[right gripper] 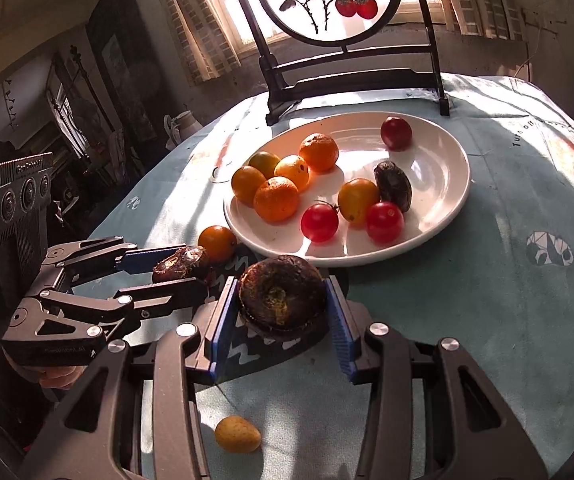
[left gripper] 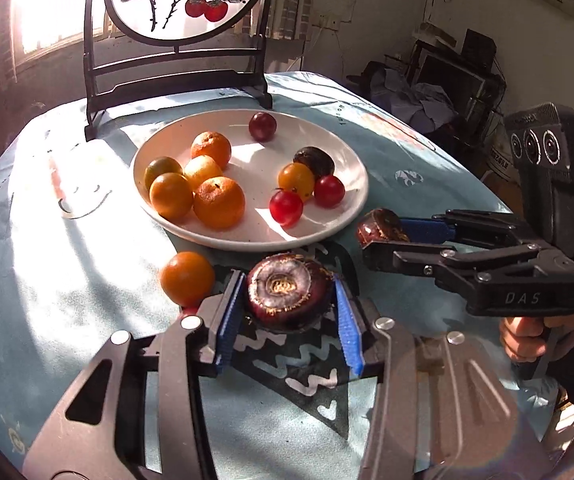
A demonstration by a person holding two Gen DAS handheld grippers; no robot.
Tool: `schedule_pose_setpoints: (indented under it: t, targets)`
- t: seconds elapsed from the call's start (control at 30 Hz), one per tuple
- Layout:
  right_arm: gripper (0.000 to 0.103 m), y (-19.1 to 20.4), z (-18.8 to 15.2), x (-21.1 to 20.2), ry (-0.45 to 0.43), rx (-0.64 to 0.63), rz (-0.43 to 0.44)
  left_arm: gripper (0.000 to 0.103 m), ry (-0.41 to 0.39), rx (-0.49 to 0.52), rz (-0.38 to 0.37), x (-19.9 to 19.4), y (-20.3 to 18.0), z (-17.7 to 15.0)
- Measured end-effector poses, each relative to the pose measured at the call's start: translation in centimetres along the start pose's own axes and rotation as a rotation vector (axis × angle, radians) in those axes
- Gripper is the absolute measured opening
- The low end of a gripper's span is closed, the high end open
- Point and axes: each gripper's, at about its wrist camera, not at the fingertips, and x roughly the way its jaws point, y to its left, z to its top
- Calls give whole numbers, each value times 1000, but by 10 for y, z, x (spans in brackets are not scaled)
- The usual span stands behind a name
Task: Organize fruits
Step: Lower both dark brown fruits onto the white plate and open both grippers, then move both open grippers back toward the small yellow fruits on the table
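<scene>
- The table, under a pale blue printed cloth, carries everything; a dark framed round screen painted with red fruit stands at its far edge, clear of the working area.
- The white plate sits mid-table as the collecting spot. Orange citrus are bunched on its left side, red cherry tomatoes with a yellow one and a dark fruit on its right, which suggests sorting by kind.
- The left gripper is clamped on a flat, dark purple fruit, its blue pads pressed to either side, just short of the plate's near rim. It looks raised off the cloth, probably for carrying to the plate.
- The right gripper is likewise closed on a second dark round fruit, held near the plate's rim at the same side. Both hands seem to be bringing the dark fruits in together.
- A loose orange fruit lies on the cloth just beside the left gripper, outside the plate, so not yet sorted.
- A small yellow oval fruit rests on the cloth beneath the right gripper, well apart from the plate, also waiting.
</scene>
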Motion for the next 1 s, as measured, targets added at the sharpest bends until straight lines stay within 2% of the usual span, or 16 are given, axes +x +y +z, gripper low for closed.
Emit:
schedule_pose_setpoints:
  t: [0.17, 0.37, 0.4, 0.43, 0.47, 0.57, 0.7, 0.8, 0.9, 1.0]
  targets:
    - [44, -14, 25, 4, -118, 12, -87, 44, -77, -16, 101, 18, 12, 44]
    - [44, -38, 51, 32, -133, 34, -139, 45, -78, -89, 137, 50, 33, 78]
    - [45, -40, 53, 35, -135, 33, -143, 49, -89, -97, 148, 51, 34, 81]
    - [49, -41, 55, 36, -140, 31, -155, 73, -103, -109, 166, 48, 36, 82]
    - [59, -40, 55, 34, -146, 31, -176, 91, -127, -121, 188, 42, 38, 81]
    - [61, -32, 54, 21, -152, 2, -162, 97, -173, -135, 218, 22, 41, 79]
    - [62, -18, 40, 6, -131, -18, -122, 101, -148, -196, 250, 9, 50, 65]
    - [63, -9, 21, 6, -70, -27, -99, 101, -115, -239, 322, 9, 57, 43]
    - [63, 5, 4, 6, -15, -71, -89, 101, -64, -236, 371, 11, 63, 24]
    - [63, 15, -8, 2, 10, -101, -72, 101, -46, -228, 422, 6, 66, 9]
